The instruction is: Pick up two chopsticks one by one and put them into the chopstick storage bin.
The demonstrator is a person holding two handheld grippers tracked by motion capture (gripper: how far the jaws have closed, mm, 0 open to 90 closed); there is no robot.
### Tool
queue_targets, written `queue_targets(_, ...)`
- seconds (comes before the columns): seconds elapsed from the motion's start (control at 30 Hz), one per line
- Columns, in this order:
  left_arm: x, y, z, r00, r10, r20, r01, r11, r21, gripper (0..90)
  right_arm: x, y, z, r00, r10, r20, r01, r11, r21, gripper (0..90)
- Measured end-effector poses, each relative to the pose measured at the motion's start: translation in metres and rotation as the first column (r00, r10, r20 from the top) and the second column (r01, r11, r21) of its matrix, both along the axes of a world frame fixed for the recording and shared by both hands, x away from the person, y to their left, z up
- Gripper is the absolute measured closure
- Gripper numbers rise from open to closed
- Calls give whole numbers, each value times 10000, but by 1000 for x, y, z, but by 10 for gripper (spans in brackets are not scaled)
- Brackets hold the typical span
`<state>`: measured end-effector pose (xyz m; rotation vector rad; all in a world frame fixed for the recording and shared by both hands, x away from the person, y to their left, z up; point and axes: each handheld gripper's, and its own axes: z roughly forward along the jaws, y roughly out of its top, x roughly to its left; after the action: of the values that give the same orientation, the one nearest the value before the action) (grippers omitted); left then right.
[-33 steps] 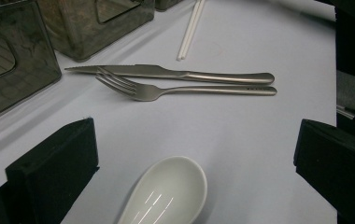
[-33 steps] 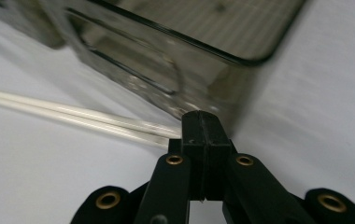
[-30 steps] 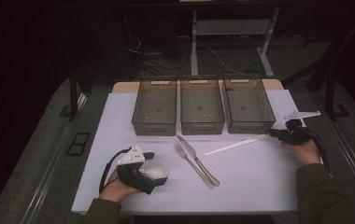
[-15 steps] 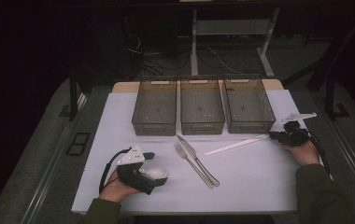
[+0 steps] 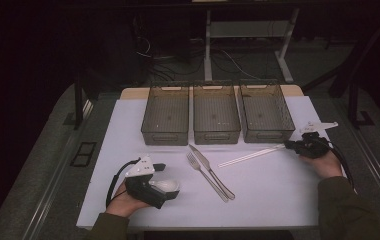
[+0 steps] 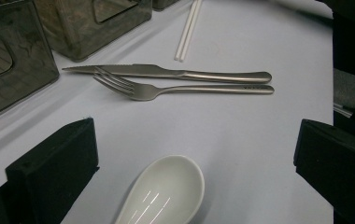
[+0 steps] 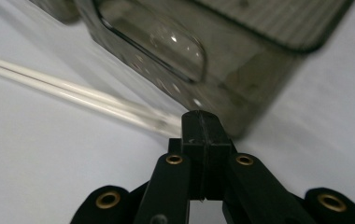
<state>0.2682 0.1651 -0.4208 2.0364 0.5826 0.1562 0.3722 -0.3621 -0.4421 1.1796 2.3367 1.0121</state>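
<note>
White chopsticks [image 5: 252, 155], paired, flat on table, angled beside right bin. White ceramic spoon [image 6: 166, 191], bowl up, lying near table's front left.

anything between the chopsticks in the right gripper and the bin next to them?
Nothing visible. The right gripper is shut on the end of the white chopsticks, which lie on bare table mat just in front of the right-hand bin. The fork and knife lie further left, off that path.
</note>
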Motion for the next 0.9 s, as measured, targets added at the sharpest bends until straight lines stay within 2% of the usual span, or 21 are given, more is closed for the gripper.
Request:
queue_targets(0.07, 0, 0, 0, 10000, -18, -10, 18, 10000, 46, 0, -1, 6, 3, 9993, 303, 218, -305, 9995, 113, 896)
queue_targets(0.13, 0, -1, -1, 10000, -6, -13, 6, 10000, 8, 0, 0, 14, 4, 9973, 638, 374, -639, 9980, 25, 896)
queue_targets(0.17, 0, -1, -1, 10000, -30, -12, 30, 10000, 35, 0, 0, 14, 4, 9973, 638, 374, -639, 9980, 25, 896)
queue_targets(0.23, 0, -2, -1, 10000, -33, -9, 33, 10000, 7, 0, 2, 30, 2, 9935, 1069, 394, -1066, 9942, -114, 896)
queue_targets(0.37, 0, -2, -1, 10000, -61, -16, 61, 10000, 41, 0, 6, 45, 0, 9891, 1414, 402, -1402, 9897, -302, 896)
queue_targets(0.63, 0, -2, -1, 10000, -87, -26, 87, 10000, 46, 0, 13, 55, -6, 9871, 1543, 421, -1510, 9859, -717, 896)
queue_targets(0.7, 0, -2, -1, 10000, -90, -36, 90, 9999, 47, 0, 14, 56, -7, 9868, 1560, 437, -1523, 9853, -773, 897)
queue_targets(0.77, 0, -2, -2, 9999, -108, -31, 108, 9999, 51, 0, 15, 56, -9, 9869, 1568, 371, -1521, 9826, -1063, 897)
queue_targets(0.9, 0, -2, -2, 9999, -125, -67, 126, 9999, 54, 0, 14, 51, -9, 9893, 1447, 172, -1418, 9831, -1156, 897)
